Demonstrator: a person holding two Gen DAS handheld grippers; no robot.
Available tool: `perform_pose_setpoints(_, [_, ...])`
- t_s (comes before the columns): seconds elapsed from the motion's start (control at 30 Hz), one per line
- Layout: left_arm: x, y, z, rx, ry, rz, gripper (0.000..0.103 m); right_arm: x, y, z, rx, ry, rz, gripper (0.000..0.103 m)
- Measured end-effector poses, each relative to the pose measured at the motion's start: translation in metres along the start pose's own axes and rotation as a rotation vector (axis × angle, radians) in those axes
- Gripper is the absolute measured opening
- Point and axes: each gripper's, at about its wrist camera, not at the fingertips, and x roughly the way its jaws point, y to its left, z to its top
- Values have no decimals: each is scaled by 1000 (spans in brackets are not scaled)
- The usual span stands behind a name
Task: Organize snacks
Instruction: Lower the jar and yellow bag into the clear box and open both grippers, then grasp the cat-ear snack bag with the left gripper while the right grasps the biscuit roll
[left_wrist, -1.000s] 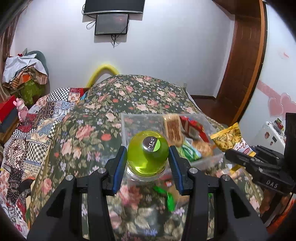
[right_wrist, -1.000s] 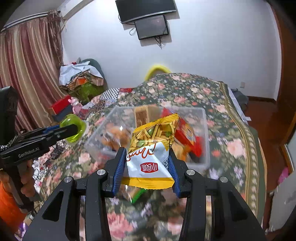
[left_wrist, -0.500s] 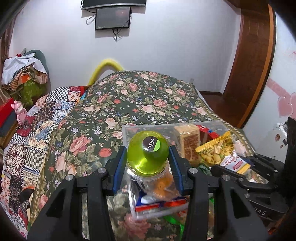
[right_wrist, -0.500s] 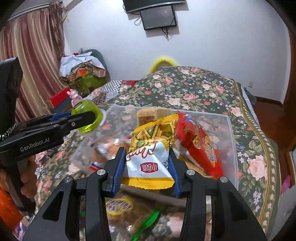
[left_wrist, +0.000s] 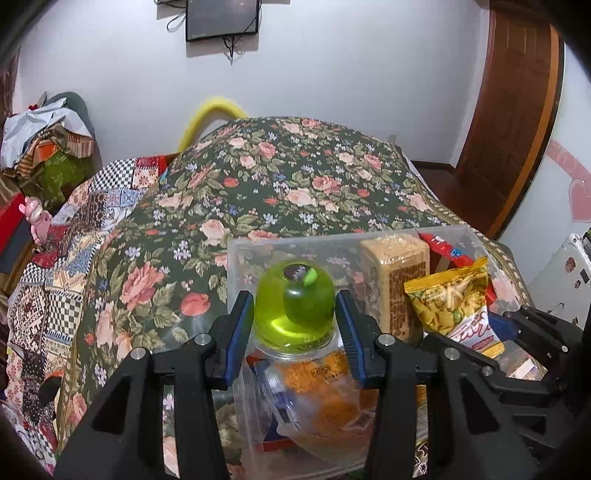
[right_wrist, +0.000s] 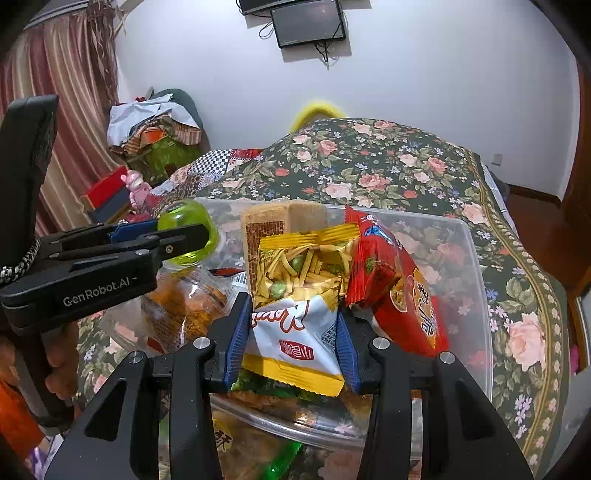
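I have both tongs loaded over the clear plastic bin (left_wrist: 236, 258) that sits on the floral bedspread (left_wrist: 295, 177). My left tongs (left_wrist: 294, 325) are clamped on the green apple-shaped jelly cup (left_wrist: 295, 310), held above the bin's left half, just over an orange snack bag (left_wrist: 325, 387) already lying inside. My right tongs (right_wrist: 293, 339) are clamped on the yellow-and-white chip packet (right_wrist: 299, 291), which hangs over the middle of the bin between a tall wafer pack (right_wrist: 280, 221) and a red snack packet (right_wrist: 399, 291) standing against the right side.

My worries from here: the jelly cup is round and slick-looking, so if I tilt or ease the left tongs too early it may roll off the orange bag and bounce out over the low wall. The chip packet is soft and gripped only at its lower part; I judge it could fold, snag the red packet and tip it over. The two tongs are also near each other over one bin, so dropping both together risks a knock. The bin rests on soft bedding, so pressing down could tilt it.
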Motion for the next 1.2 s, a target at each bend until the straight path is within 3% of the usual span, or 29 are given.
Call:
perform_pose_setpoints(0.17, [-11,-2,-3,3,-3,-10,50,-6,-1,-3,0,2,-23,42])
perform_pose_setpoints(0.3, [-25,-4,-7,3,-15,-13,55,-17,-1,-8,-1,-1,-42,57])
perform_pose_setpoints(0.43, [-43,-6,-14,8,-28,-25,56,-31,-1,-11,-7,-16,-51,61])
perform_pose_setpoints(0.73, [-83,-17,-45,36,-46,-39,73,-73,-10,-23,-11,-41,-81,72])
perform_pose_setpoints(1.0, [-88,-30,-82,44,22,-70,80,-102,-41,-58,33,-7,-162,83])
perform_pose_setpoints(1.2, [-71,-52,-104,52,97,-103,88,-98,-70,-86,97,77,-201,84])
